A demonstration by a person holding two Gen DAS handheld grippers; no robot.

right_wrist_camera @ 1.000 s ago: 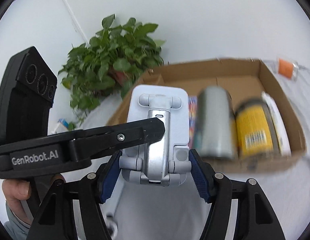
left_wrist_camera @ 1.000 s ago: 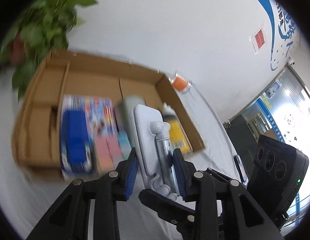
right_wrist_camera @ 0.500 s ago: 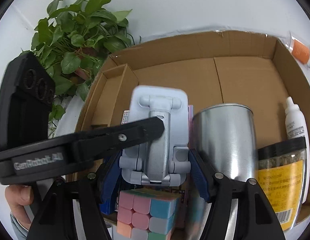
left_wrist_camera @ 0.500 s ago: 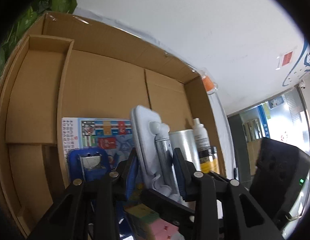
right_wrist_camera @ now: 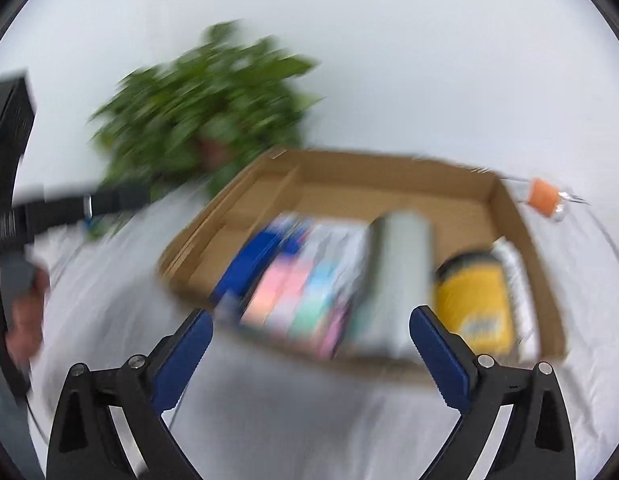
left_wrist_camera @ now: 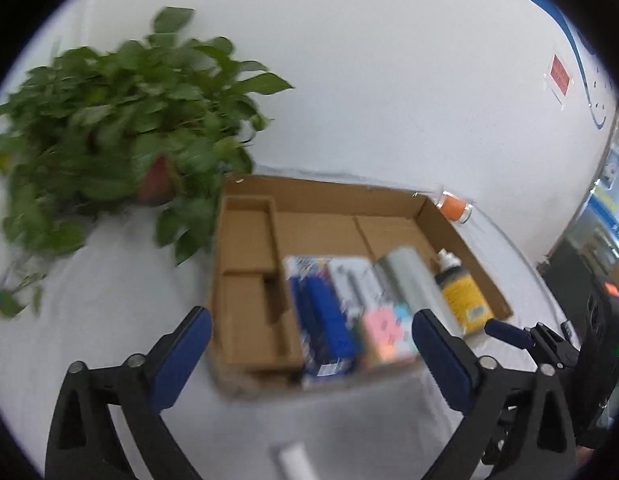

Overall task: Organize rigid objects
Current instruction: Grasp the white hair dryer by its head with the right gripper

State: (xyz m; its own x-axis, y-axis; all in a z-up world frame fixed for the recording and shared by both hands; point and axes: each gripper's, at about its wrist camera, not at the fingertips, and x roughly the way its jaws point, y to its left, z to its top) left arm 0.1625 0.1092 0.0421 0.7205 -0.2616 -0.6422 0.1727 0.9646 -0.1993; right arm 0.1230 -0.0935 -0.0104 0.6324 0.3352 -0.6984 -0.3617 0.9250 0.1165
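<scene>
**A:** Where do the tools stand?

**B:** The left gripper has just been opening; its jaws are spread wide with nothing between them. Same for the right gripper: jaws just opened, spread, empty. Both hang over the white cloth, short of the cardboard box.

**A:** And the pale phone stand?

**B:** It lies inside the box, a whitish slab between the blue case and the silver can. The pastel cube sits at its near end. The picture is blurred, so I cannot tell whether it touches its neighbours.

**A:** Which way does it run?

**B:** Its long side points away from the tools, towards the box's far wall, parallel to the can and the yellow jar.

**A:** What is left outside?

**B:** Something small and white on the cloth, just below the left gripper and nearer to it than to the right. Likely the next pick, though it is too blurred to name. An orange-capped bottle lies beyond the box's far right corner, well apart from both.
</scene>
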